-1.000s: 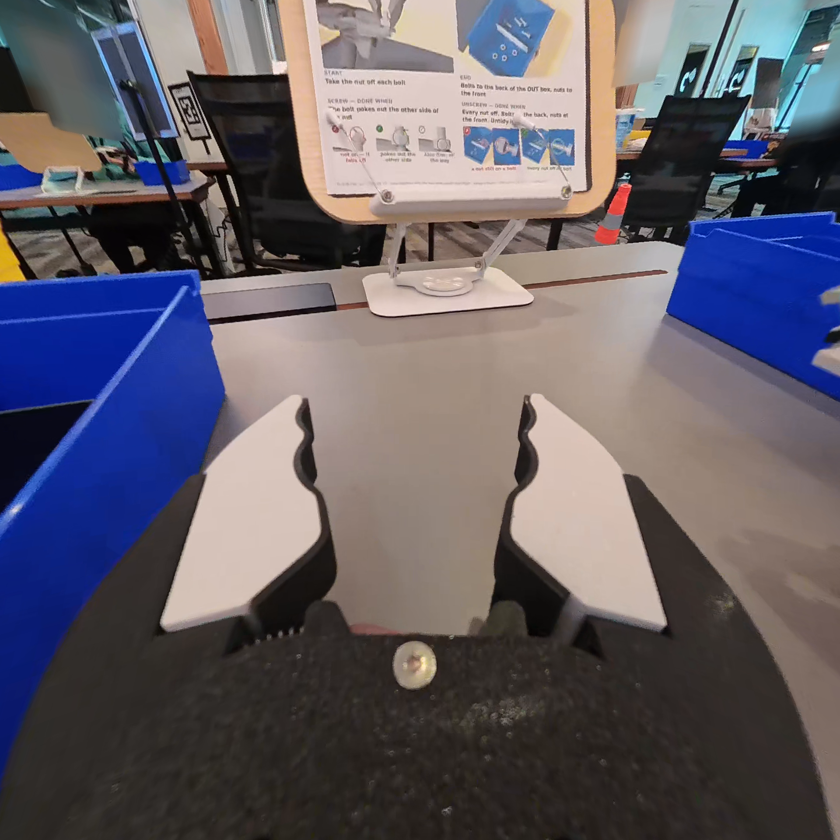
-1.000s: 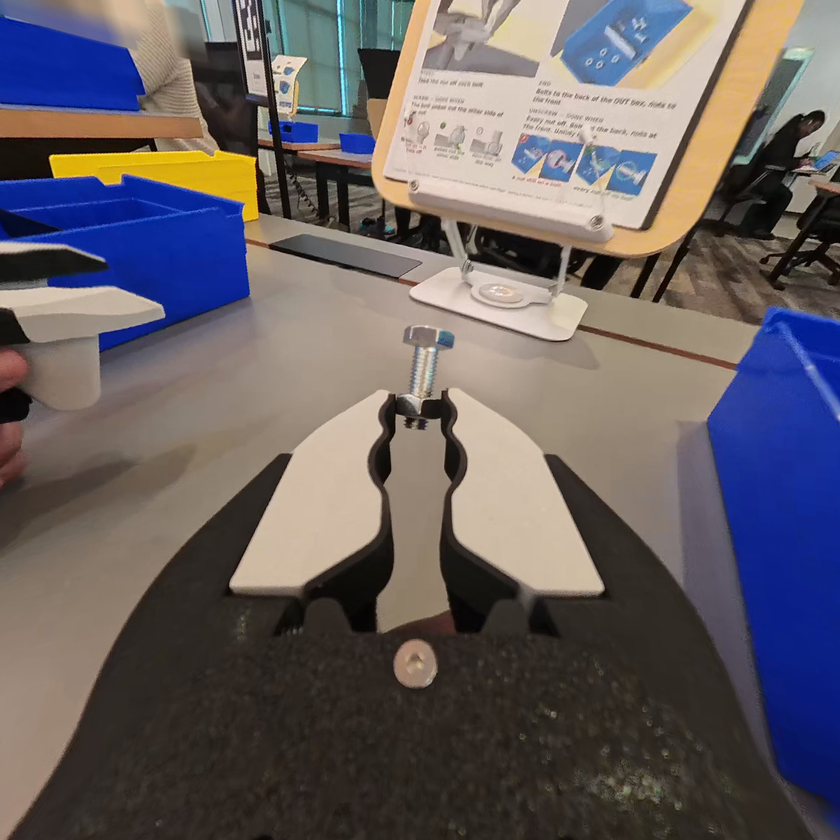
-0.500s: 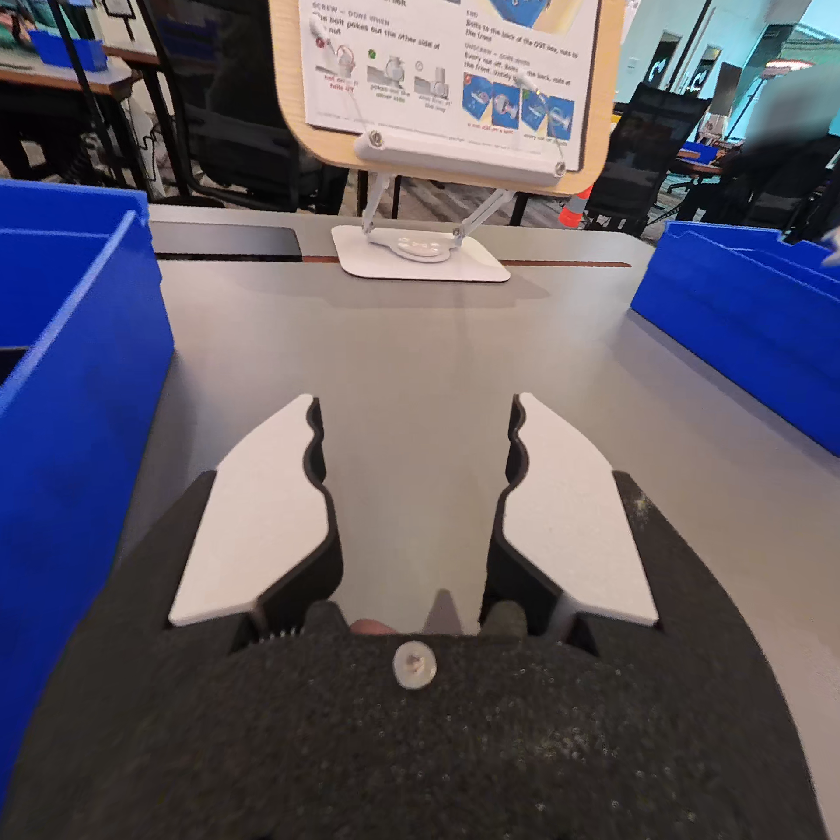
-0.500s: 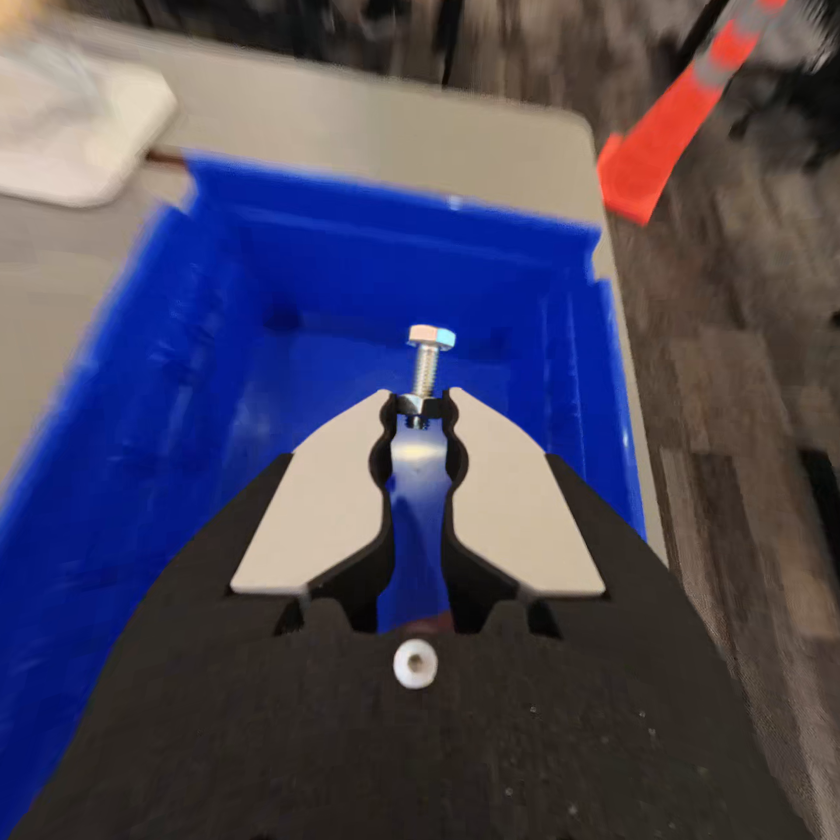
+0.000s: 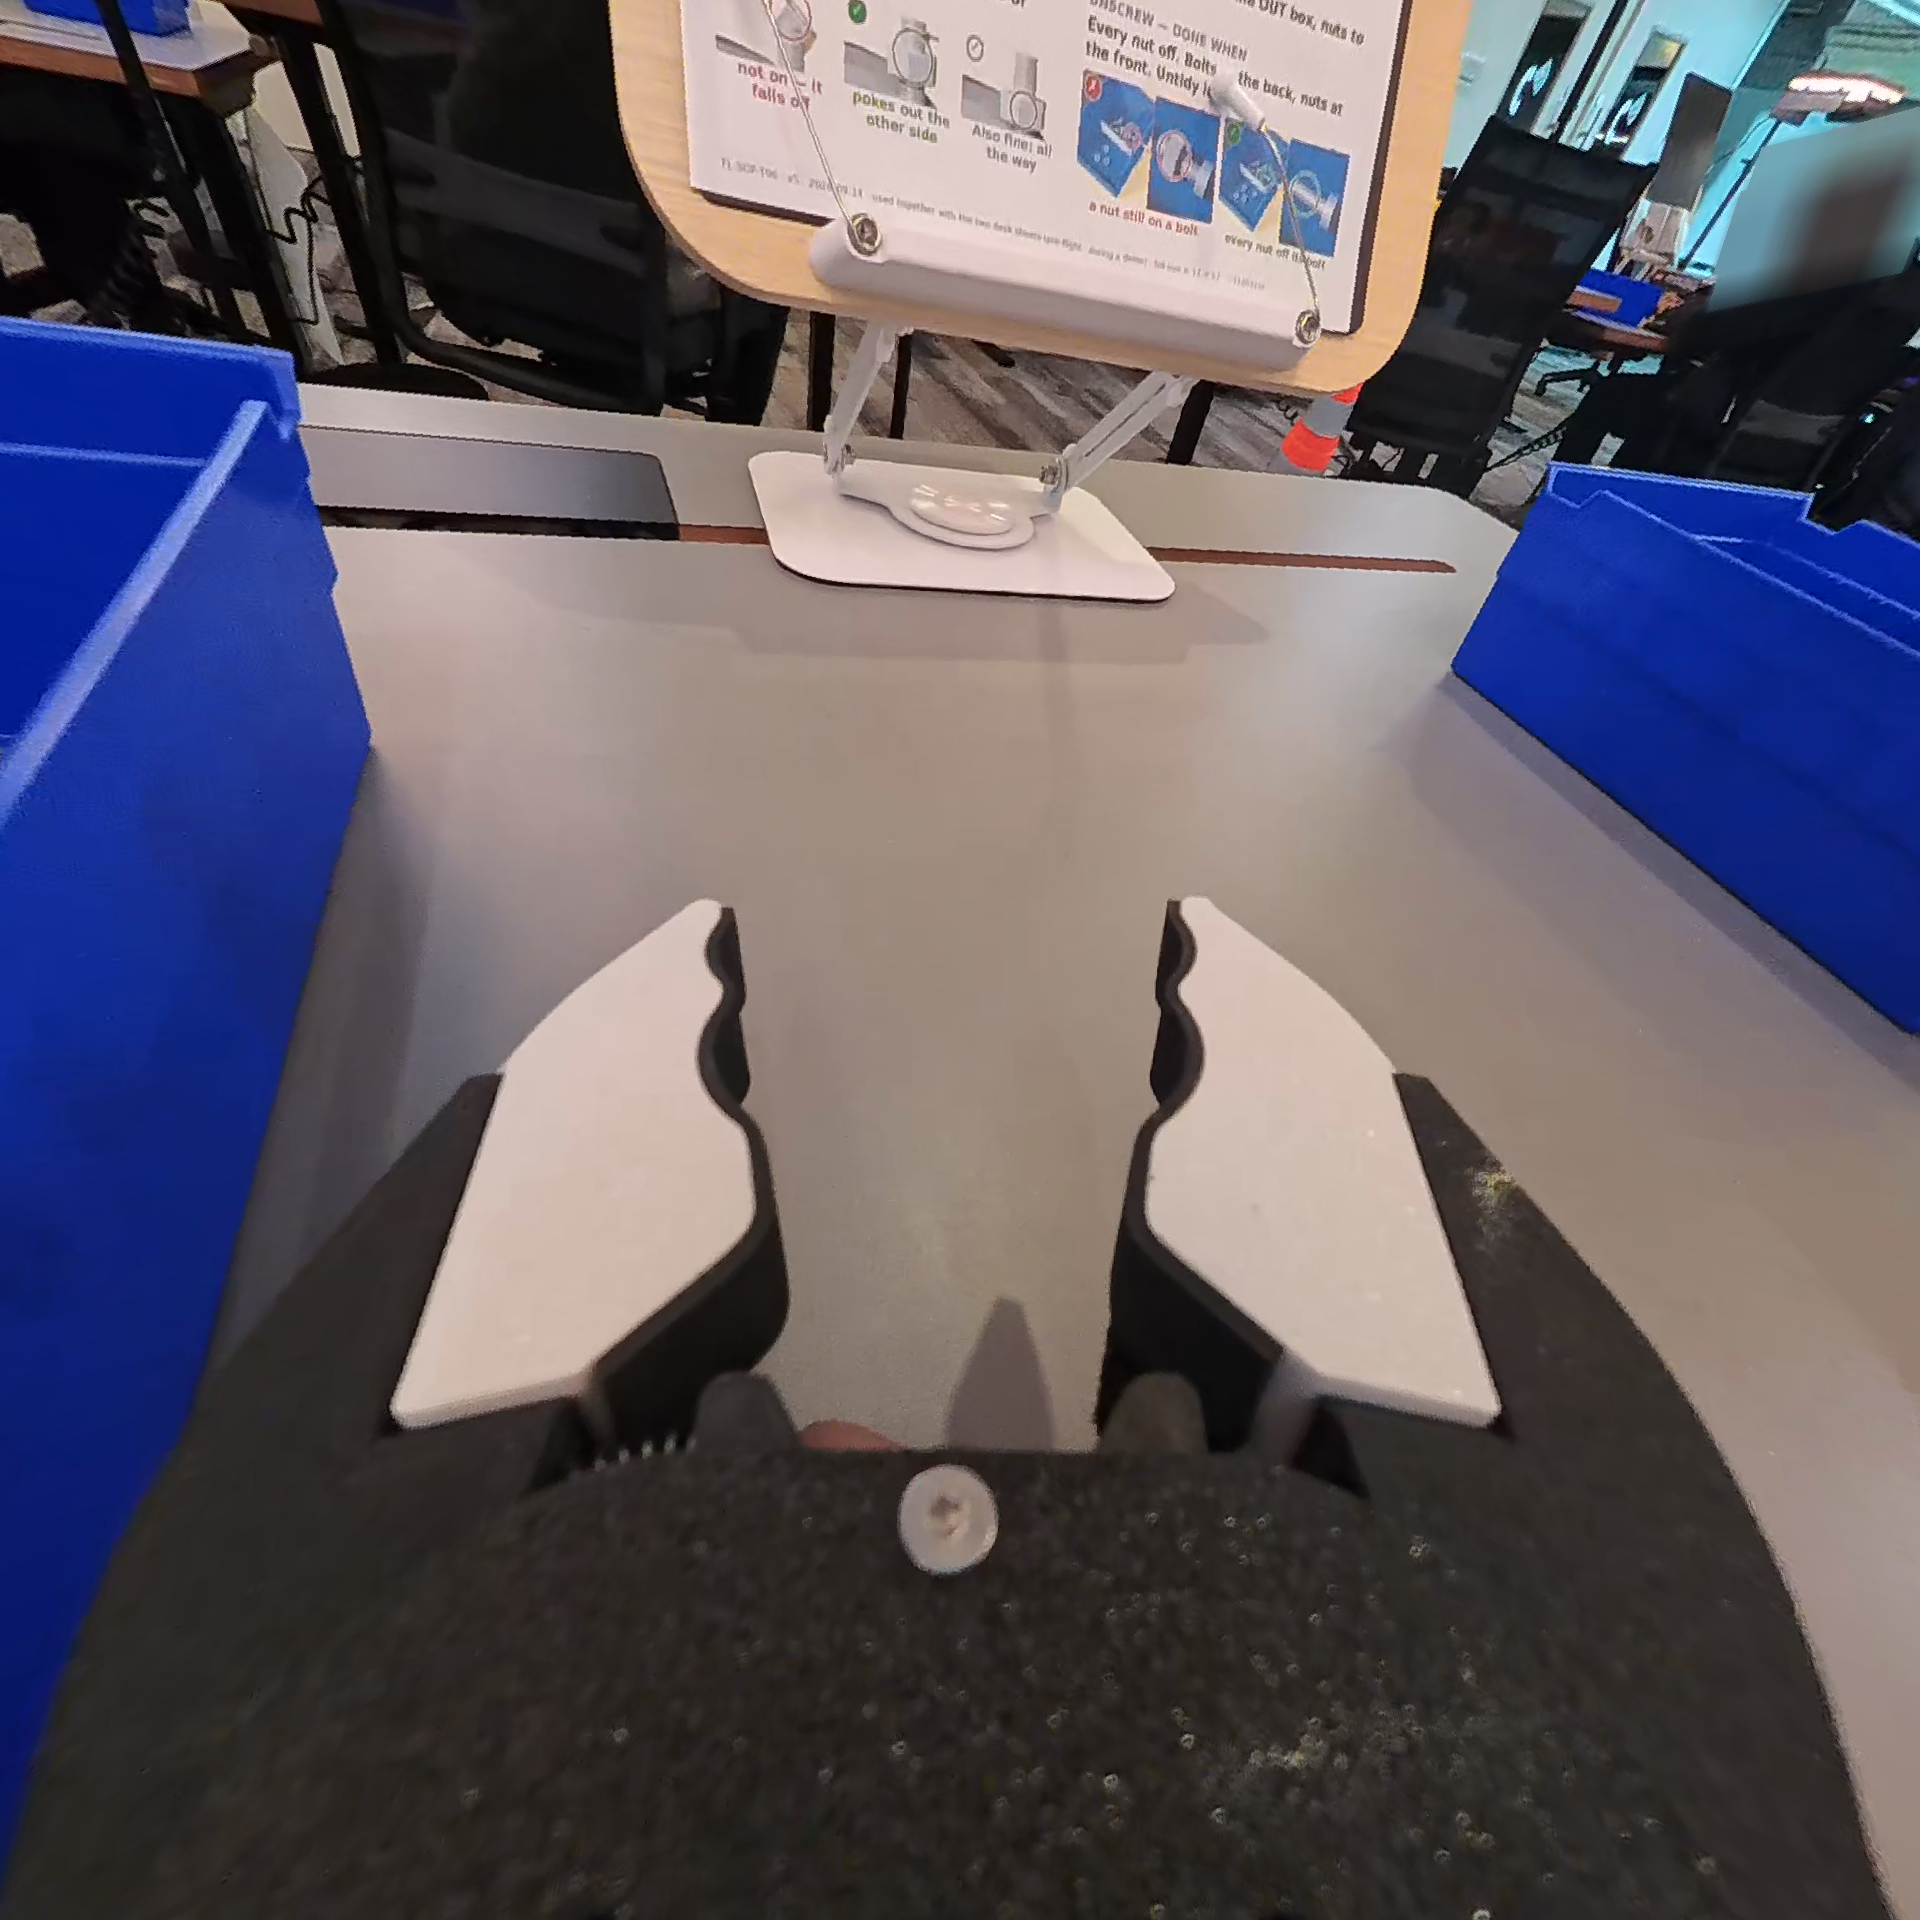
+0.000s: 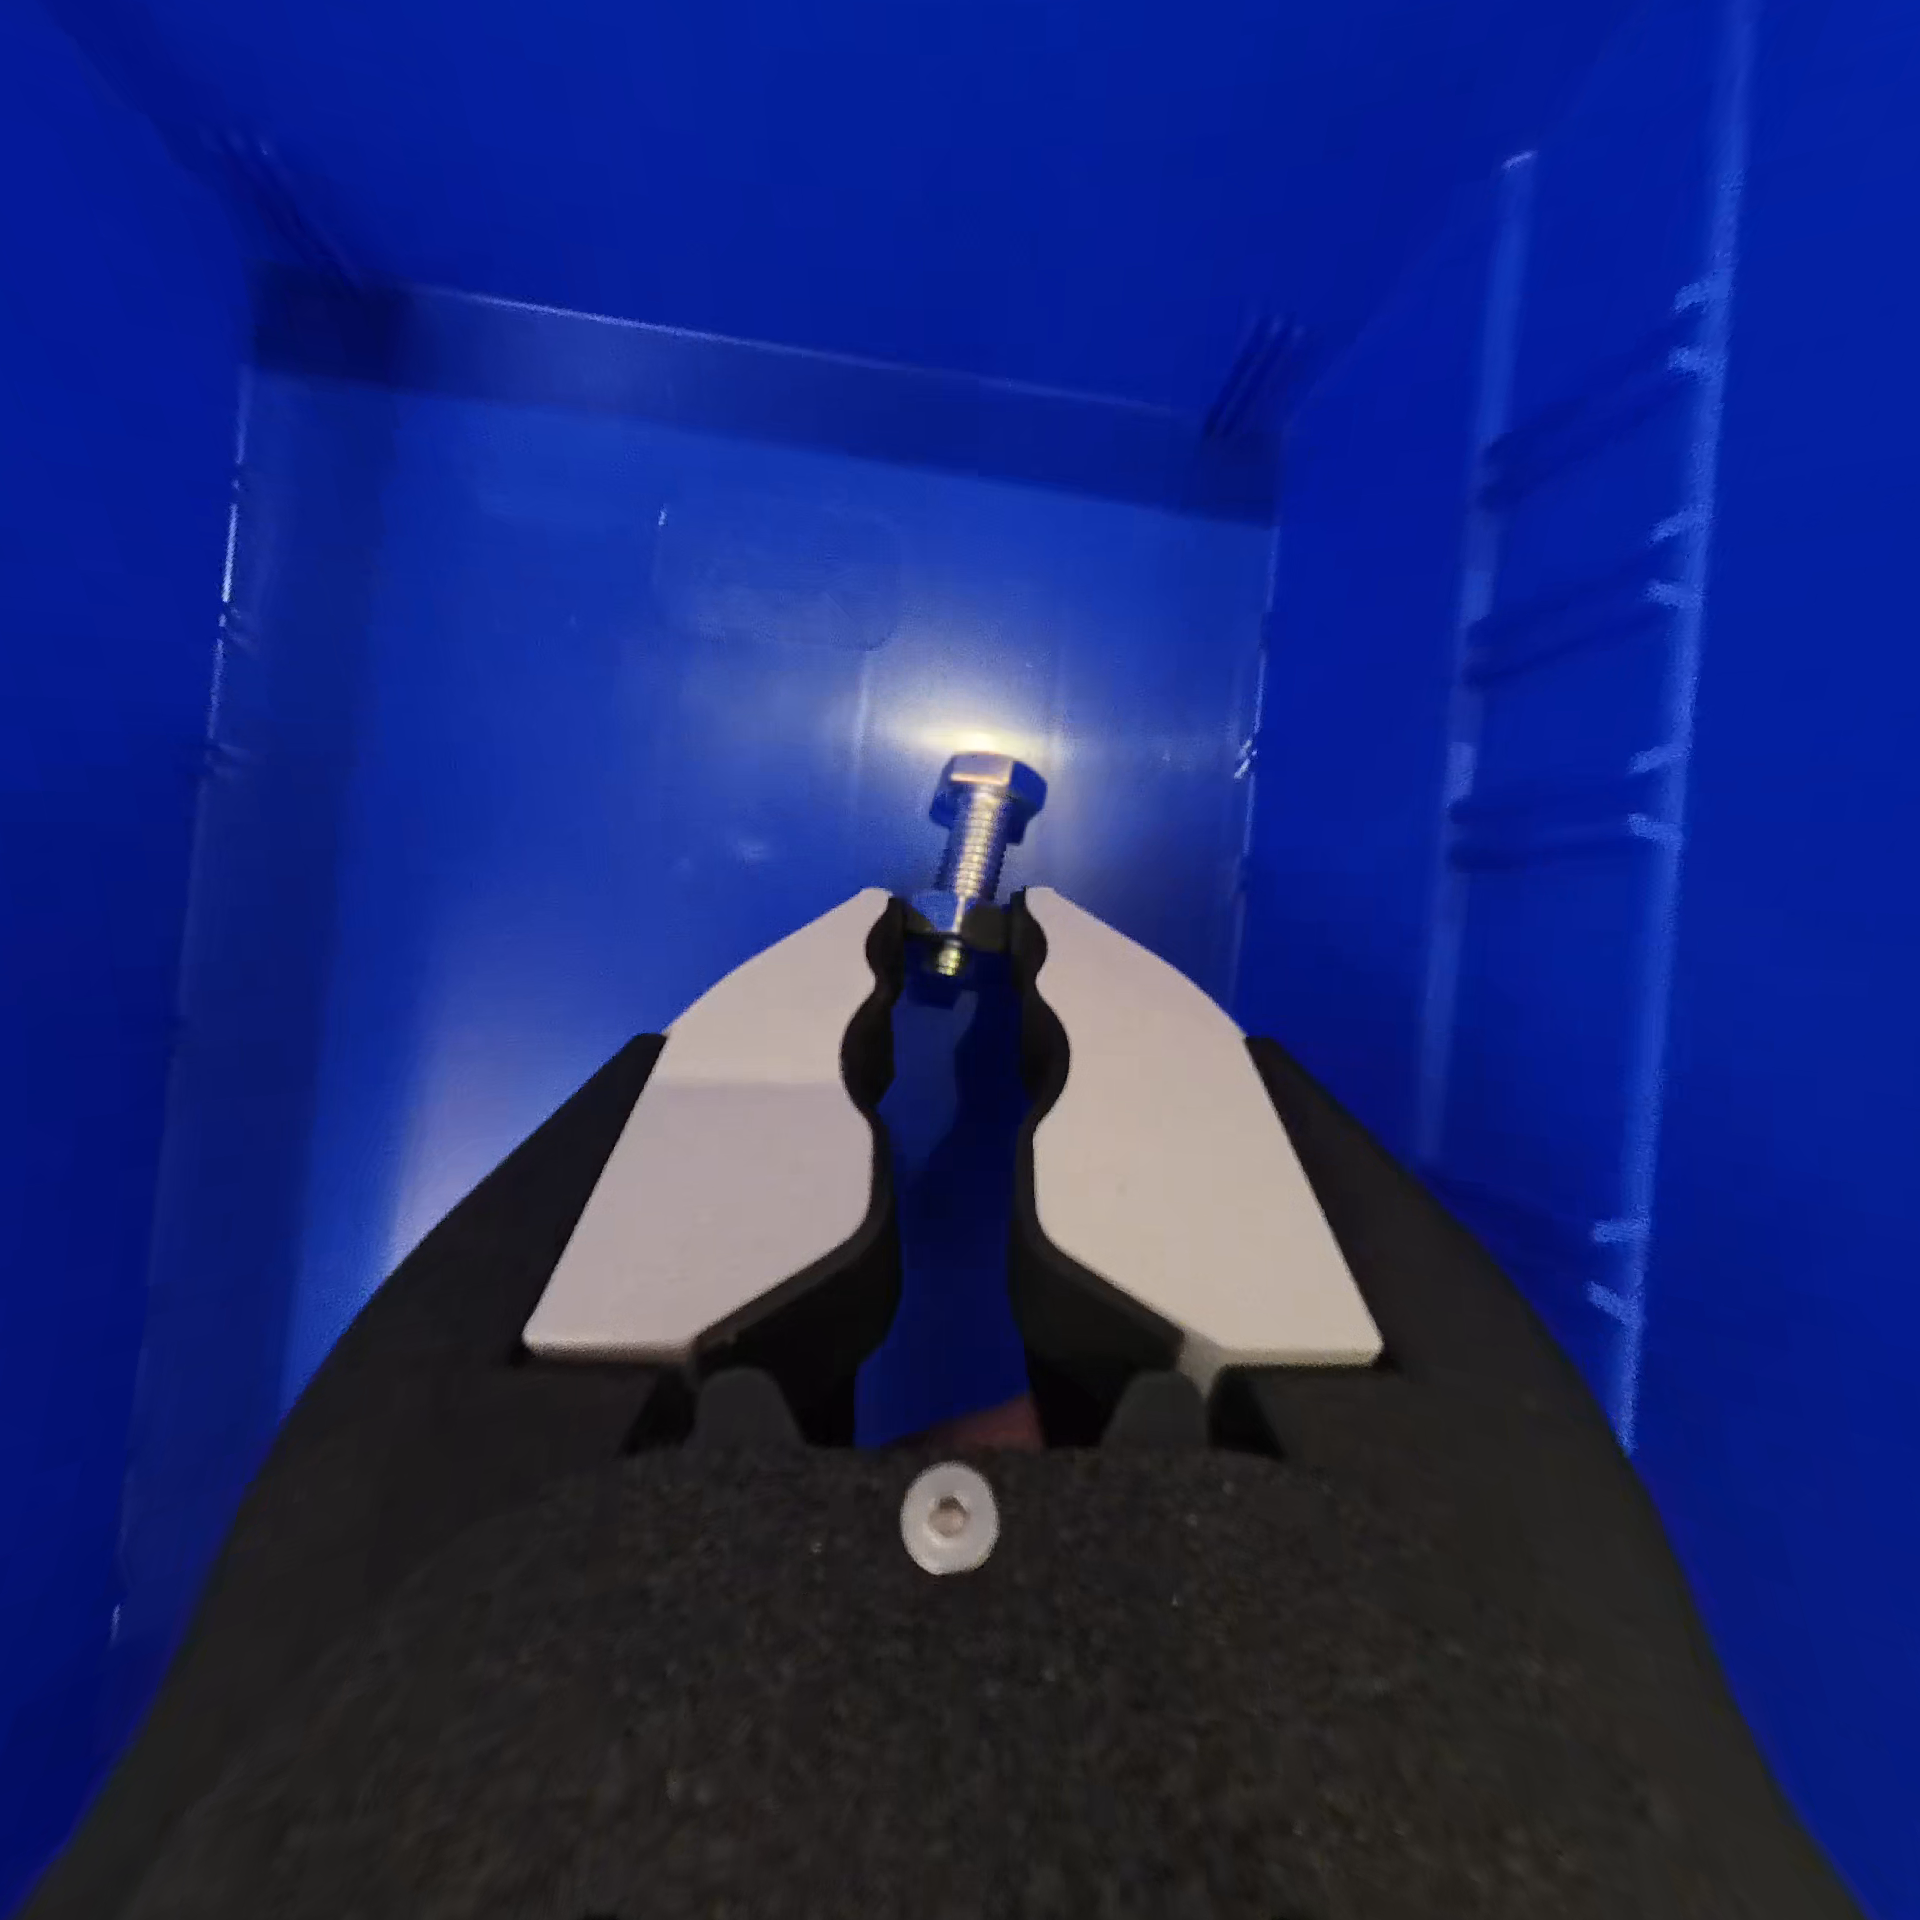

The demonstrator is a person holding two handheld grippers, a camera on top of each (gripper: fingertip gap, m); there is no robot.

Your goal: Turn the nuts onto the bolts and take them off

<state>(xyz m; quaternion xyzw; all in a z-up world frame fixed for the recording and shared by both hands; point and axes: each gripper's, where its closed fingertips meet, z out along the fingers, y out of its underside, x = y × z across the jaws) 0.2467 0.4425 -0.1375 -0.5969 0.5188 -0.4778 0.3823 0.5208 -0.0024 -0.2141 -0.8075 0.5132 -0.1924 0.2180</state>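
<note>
While your right gripper point(image 6: 958, 914) pinches the nut point(image 6: 954, 916) on its bolt point(image 6: 982, 821) inside the blue bin point(image 6: 727, 582), your spread left gripper point(image 5: 951, 920) idles; release looks next.

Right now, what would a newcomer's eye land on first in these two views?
The shiny bolt, nut pinched at the right gripper tips, deep inside a blue bin. Next, the left gripper, open and empty over the grey table, facing an instruction board.
</note>
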